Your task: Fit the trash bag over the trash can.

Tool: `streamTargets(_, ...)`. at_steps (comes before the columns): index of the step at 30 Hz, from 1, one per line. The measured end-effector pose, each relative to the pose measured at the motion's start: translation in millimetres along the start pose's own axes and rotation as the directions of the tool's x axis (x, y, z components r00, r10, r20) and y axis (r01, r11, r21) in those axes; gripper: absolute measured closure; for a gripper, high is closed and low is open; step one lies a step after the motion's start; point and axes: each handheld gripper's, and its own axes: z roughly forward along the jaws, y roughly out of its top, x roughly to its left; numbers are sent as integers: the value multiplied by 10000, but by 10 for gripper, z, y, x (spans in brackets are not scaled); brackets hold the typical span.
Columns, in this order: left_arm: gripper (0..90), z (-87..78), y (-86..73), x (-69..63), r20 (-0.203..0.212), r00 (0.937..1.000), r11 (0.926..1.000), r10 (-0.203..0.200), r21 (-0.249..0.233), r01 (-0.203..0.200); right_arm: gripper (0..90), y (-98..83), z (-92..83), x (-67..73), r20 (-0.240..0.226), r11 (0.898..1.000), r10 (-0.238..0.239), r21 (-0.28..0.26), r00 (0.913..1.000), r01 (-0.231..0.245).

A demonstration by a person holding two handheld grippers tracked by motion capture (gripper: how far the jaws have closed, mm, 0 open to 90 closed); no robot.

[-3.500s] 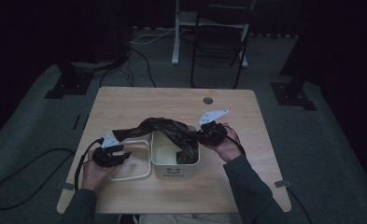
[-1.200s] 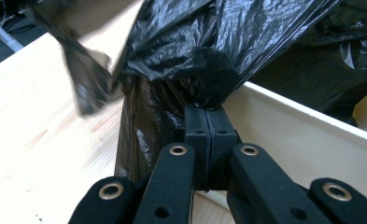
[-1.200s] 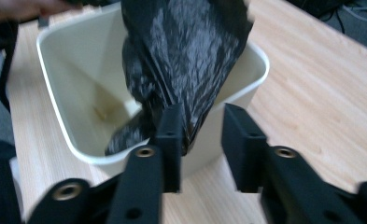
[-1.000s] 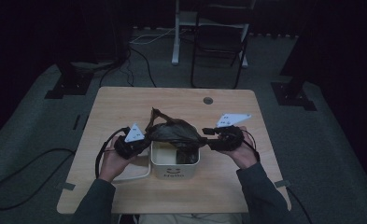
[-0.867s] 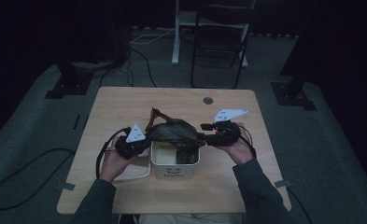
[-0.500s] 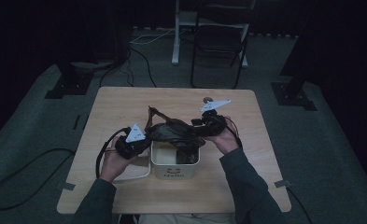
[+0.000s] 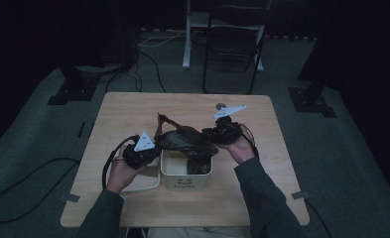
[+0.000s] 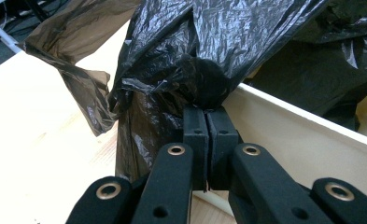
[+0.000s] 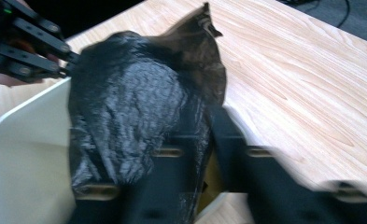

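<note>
A black bag (image 7: pixel 185 141) is hanging stretched between the two tongs, sagging into the white bin (image 7: pixel 186 179) standing just below them on the tabletop (image 7: pixel 133 106). The left tongs (image 8: pixel 208 122) are pressing together on a bunched fold of the bag at the bin's rim. The right tongs (image 7: pixel 213 133) have just been closing with bag film draping over and between them, though blur is hiding whether they are pinching it.

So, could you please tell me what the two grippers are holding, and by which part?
The left gripper pinches a bunched fold of the crinkled black plastic bag over the white bin. The right gripper's hold cannot be told.
</note>
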Motion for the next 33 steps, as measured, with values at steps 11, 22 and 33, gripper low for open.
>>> streamTargets(11, 870, 15, 10, -12, 28, 10000, 10000, 65, 36, -65, 455, 2, 100, -17, 24, 9937, 708, 866, 9975, -708)
streamTargets(22, 865, 18, 9, -15, -5, 10000, 10000, 58, 33, -58, 411, 5, -40, 1, -362, 9943, 851, 672, 9957, -826)
streamTargets(33, 862, 17, 8, -17, 0, 10000, 10000, 59, 49, -59, 789, -71, 1, -18, -1171, 9903, 1020, 1065, 9879, -896)
